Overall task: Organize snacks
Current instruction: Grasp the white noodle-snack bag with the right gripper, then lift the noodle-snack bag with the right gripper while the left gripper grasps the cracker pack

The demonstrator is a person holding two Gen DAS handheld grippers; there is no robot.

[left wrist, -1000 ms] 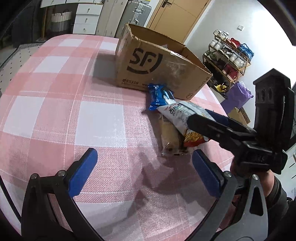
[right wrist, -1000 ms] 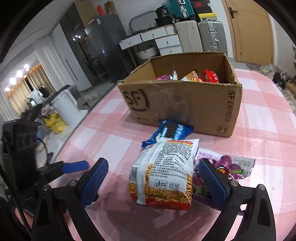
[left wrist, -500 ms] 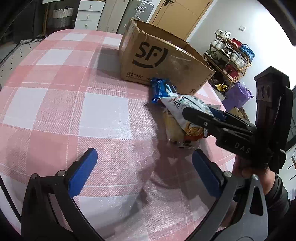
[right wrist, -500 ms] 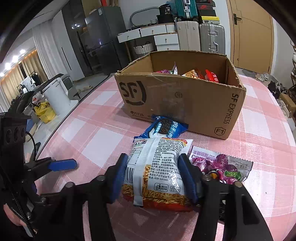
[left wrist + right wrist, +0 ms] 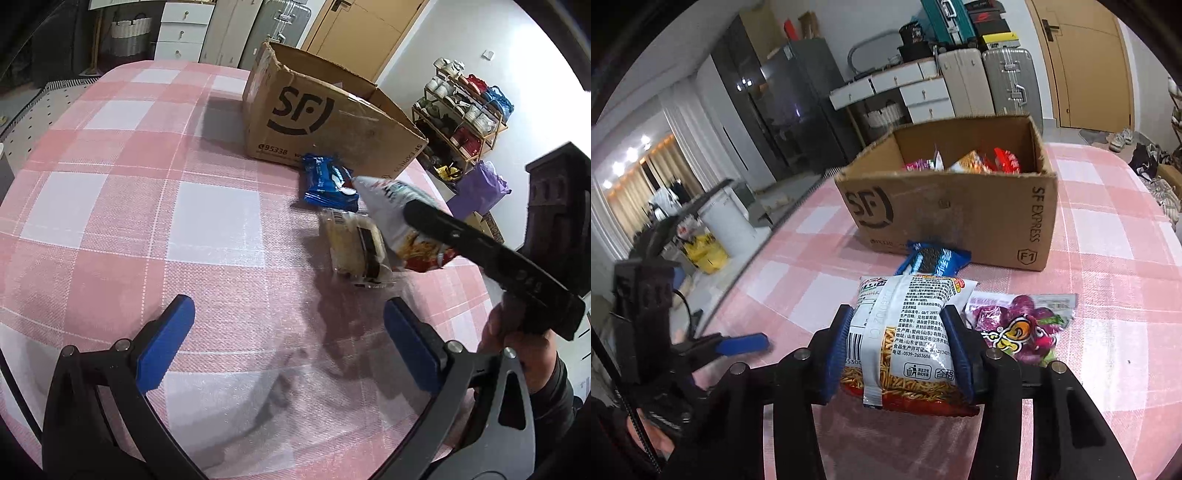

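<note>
A white and red noodle-snack bag (image 5: 905, 332) sits between the blue pads of my right gripper (image 5: 897, 317). Its jaws are closing and both pads press into the bag's sides. In the left wrist view the bag (image 5: 399, 218) tilts up off the cloth in that gripper (image 5: 480, 251). Ahead stands the open cardboard box (image 5: 960, 214) with several snack packets (image 5: 975, 162) inside. A blue cookie packet (image 5: 936, 258) lies against its front wall. A purple packet (image 5: 1019, 328) lies right of the bag. My left gripper (image 5: 288, 314) hovers open over bare cloth, holding nothing.
A clear-wrapped cake packet (image 5: 354, 247) lies beside the held bag. The pink checked tablecloth (image 5: 147, 184) stretches left of the box (image 5: 314, 118). A shoe rack (image 5: 465, 107) stands past the table's right edge, and suitcases (image 5: 1004, 81) and drawers stand behind.
My right gripper's jaws went from wide apart to pressed on the noodle-snack bag, and the bag's far end has come up off the cloth. The left gripper stays open in place.
</note>
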